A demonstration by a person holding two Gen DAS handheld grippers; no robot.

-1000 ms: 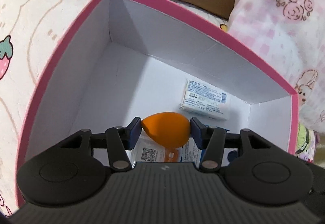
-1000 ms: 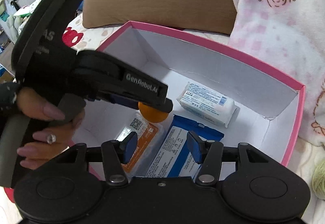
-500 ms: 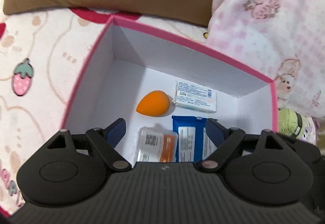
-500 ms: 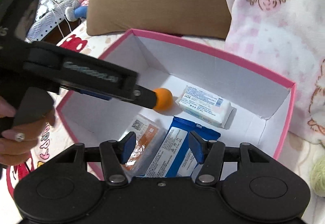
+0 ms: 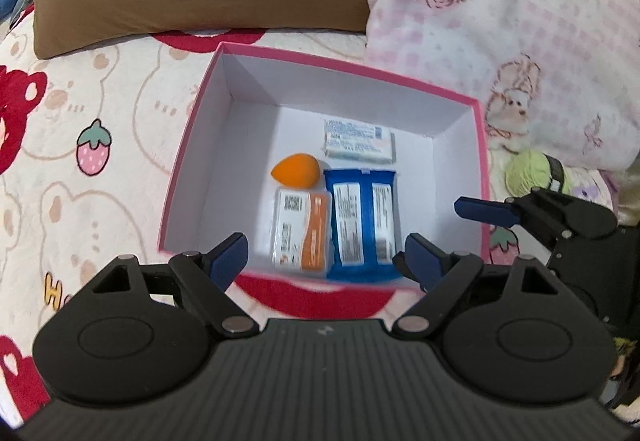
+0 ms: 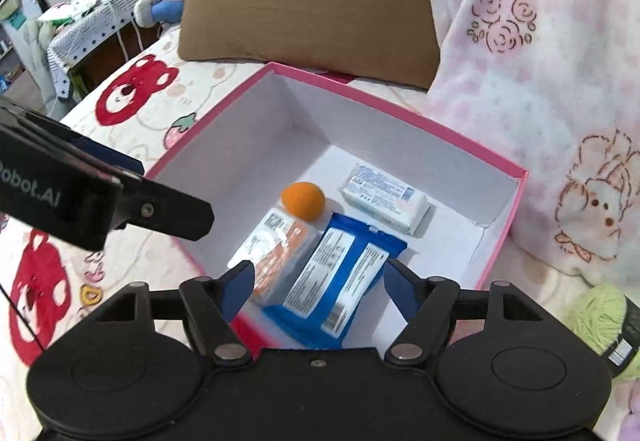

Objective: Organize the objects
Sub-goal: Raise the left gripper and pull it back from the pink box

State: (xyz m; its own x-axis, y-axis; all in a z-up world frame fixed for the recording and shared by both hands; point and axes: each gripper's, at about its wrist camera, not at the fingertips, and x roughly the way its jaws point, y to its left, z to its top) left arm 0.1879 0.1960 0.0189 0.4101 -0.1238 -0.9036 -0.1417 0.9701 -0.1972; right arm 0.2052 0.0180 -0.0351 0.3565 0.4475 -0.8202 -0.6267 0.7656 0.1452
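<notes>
An open pink box (image 5: 482,145) with white inner walls lies on the bed just ahead of both tongs. Inside, an orange egg-shaped sponge (image 5: 295,170) lies on its side, farther from the tongs than the orange-and-white packet (image 5: 302,229) it touches. A flat blue pack (image 5: 362,219) lies just right of that packet, and a white wrapped pack (image 5: 358,140) sits beyond it, nearest the far wall.
</notes>
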